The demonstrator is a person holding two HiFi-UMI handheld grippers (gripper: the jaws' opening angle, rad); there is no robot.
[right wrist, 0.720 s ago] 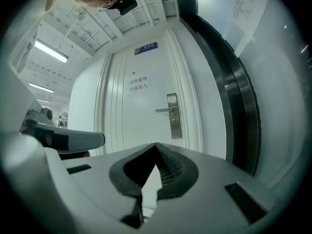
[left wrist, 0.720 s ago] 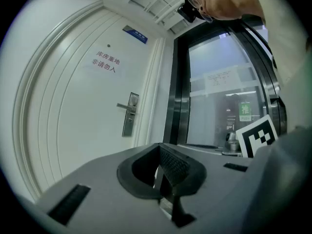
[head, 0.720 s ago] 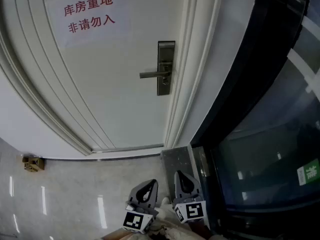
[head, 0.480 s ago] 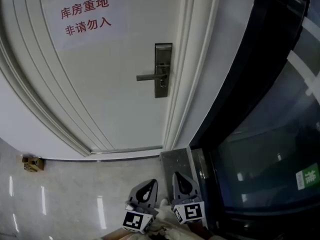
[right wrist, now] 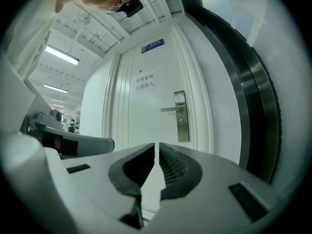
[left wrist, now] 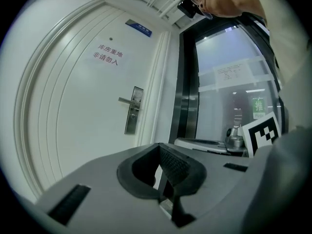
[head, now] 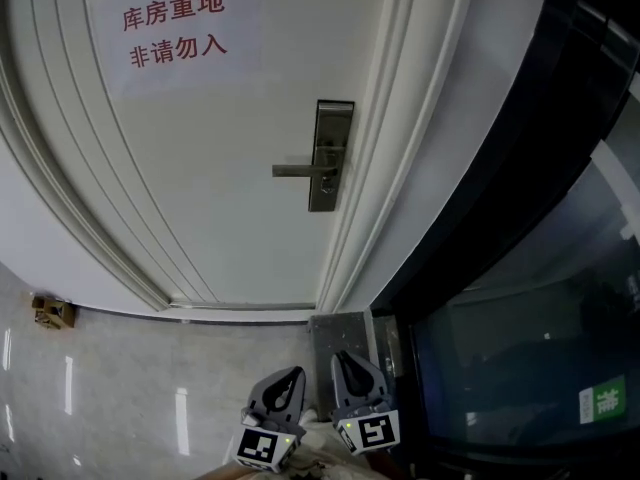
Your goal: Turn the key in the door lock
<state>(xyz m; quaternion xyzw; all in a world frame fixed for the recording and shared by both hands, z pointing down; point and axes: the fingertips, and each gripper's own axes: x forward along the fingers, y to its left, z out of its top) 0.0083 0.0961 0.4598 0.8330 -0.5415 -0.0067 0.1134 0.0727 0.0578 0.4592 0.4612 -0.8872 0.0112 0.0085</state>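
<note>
A white door carries a metal lock plate (head: 330,156) with a lever handle (head: 298,170) pointing left. I cannot make out a key in it. The plate also shows in the left gripper view (left wrist: 132,110) and in the right gripper view (right wrist: 181,117). My left gripper (head: 290,378) and right gripper (head: 345,361) hang side by side low in the head view, far from the lock and pointing toward the door. The left gripper (left wrist: 159,147) has its jaws together with nothing in them. The right gripper (right wrist: 156,145) shows only a thin slit between its jaws and holds nothing.
A paper notice (head: 175,28) with red characters is stuck on the door's upper part. A dark glass panel (head: 520,348) with a green sticker (head: 600,400) stands to the right of the door frame. A small brown object (head: 50,311) lies on the glossy floor at left.
The head view has shifted, so the lock plate sits a little lower and both grippers lower in the picture. Both grippers stay together, still far from the door.
</note>
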